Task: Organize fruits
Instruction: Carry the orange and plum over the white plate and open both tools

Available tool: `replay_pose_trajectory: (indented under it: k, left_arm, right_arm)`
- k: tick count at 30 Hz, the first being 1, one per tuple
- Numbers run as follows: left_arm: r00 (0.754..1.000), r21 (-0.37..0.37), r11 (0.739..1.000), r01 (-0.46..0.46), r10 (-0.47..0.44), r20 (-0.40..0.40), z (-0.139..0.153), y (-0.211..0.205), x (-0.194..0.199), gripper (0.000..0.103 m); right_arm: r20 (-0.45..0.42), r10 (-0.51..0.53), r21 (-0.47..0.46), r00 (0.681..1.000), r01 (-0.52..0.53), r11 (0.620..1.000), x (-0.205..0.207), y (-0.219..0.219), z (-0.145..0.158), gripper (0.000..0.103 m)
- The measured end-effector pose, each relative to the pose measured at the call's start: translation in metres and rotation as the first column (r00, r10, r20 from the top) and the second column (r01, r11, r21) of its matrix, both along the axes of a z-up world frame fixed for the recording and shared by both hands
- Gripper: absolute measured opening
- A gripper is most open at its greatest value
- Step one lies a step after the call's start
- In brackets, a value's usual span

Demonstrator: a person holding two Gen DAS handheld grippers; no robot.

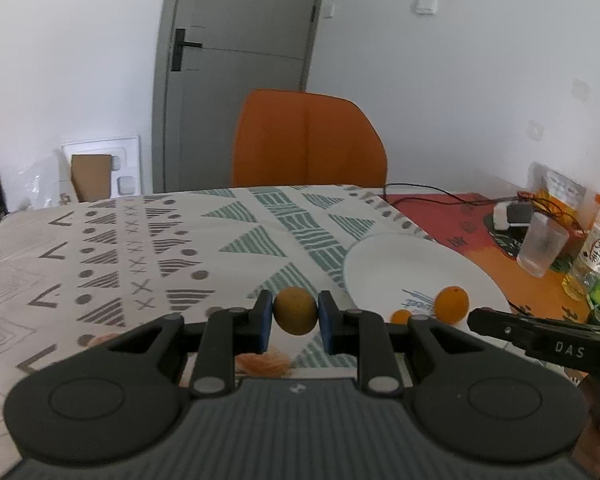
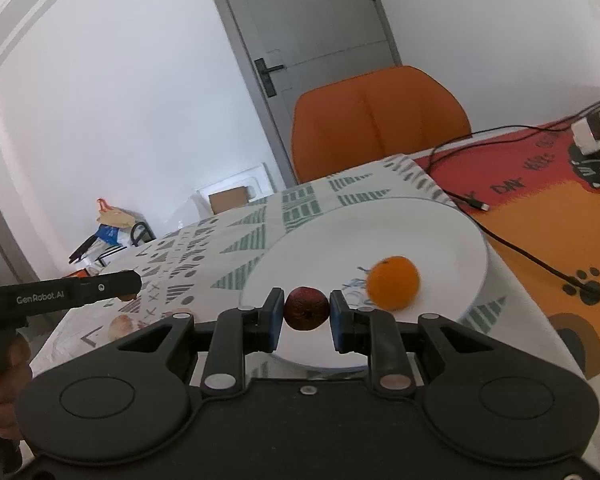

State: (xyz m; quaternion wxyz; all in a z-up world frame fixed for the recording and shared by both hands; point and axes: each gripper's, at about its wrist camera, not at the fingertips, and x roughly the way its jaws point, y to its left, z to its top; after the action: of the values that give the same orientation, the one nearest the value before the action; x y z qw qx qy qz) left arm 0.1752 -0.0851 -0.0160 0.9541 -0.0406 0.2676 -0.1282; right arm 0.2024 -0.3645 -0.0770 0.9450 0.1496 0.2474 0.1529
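My left gripper (image 1: 295, 316) is shut on a yellow-brown round fruit (image 1: 295, 311) and holds it above the patterned tablecloth, left of the white plate (image 1: 384, 264). An orange (image 1: 452, 304) lies on the plate, and a smaller orange fruit (image 1: 401, 316) shows partly behind my finger. My right gripper (image 2: 306, 312) is shut on a dark red fruit (image 2: 306, 309) over the near edge of the plate (image 2: 340, 240). The orange (image 2: 394, 282) lies on the plate just to its right. Peeled fruit pieces (image 1: 264, 362) lie on the cloth below the left gripper.
An orange chair (image 1: 308, 140) stands at the table's far side. A plastic cup (image 1: 542, 246), a bottle (image 1: 596, 248), snack bags and a charger with black cables (image 2: 520, 248) sit on the red-orange mat at right. The other gripper's body (image 2: 60, 292) shows at left.
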Motion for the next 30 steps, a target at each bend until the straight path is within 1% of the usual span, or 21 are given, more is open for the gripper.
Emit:
replay_pose_trajectory:
  k: [4, 8, 14, 24, 26, 28, 30]
  left_arm:
    - [1.000, 0.010, 1.000, 0.024, -0.024, -0.008, -0.002, -0.012, 0.006, 0.023]
    - [0.999, 0.014, 0.999, 0.042, -0.042, -0.020, -0.005, -0.022, 0.013, 0.023]
    - [0.996, 0.021, 0.997, 0.081, -0.080, -0.030, -0.008, -0.042, 0.026, 0.023]
    - [0.989, 0.037, 0.989, 0.140, -0.138, -0.049, -0.014, -0.070, 0.041, 0.023]
    - [0.989, 0.038, 0.989, 0.141, -0.139, -0.047, -0.012, -0.072, 0.043, 0.023]
    - [0.991, 0.046, 0.990, 0.131, -0.130, -0.036, -0.011, -0.071, 0.044, 0.027]
    - [0.991, 0.051, 0.991, 0.127, -0.125, -0.038, -0.010, -0.070, 0.044, 0.028]
  right_arm:
    - [0.012, -0.010, 0.003, 1.000, 0.010, 1.000, 0.000, -0.007, -0.003, 0.024]
    - [0.023, -0.040, 0.018, 0.999, 0.040, 0.999, 0.000, -0.017, -0.004, 0.039]
    - [0.025, -0.087, 0.037, 0.996, 0.086, 0.996, 0.002, -0.038, -0.002, 0.039]
    - [-0.002, -0.084, 0.050, 0.996, 0.084, 0.995, 0.006, -0.046, -0.010, 0.039]
    - [-0.005, -0.091, 0.052, 0.996, 0.091, 0.994, 0.007, -0.047, -0.010, 0.039]
    - [-0.007, -0.094, 0.052, 0.996, 0.094, 0.994, 0.007, -0.048, -0.010, 0.039]
    - [-0.010, -0.091, 0.056, 0.996, 0.091, 0.994, 0.008, -0.046, -0.010, 0.039]
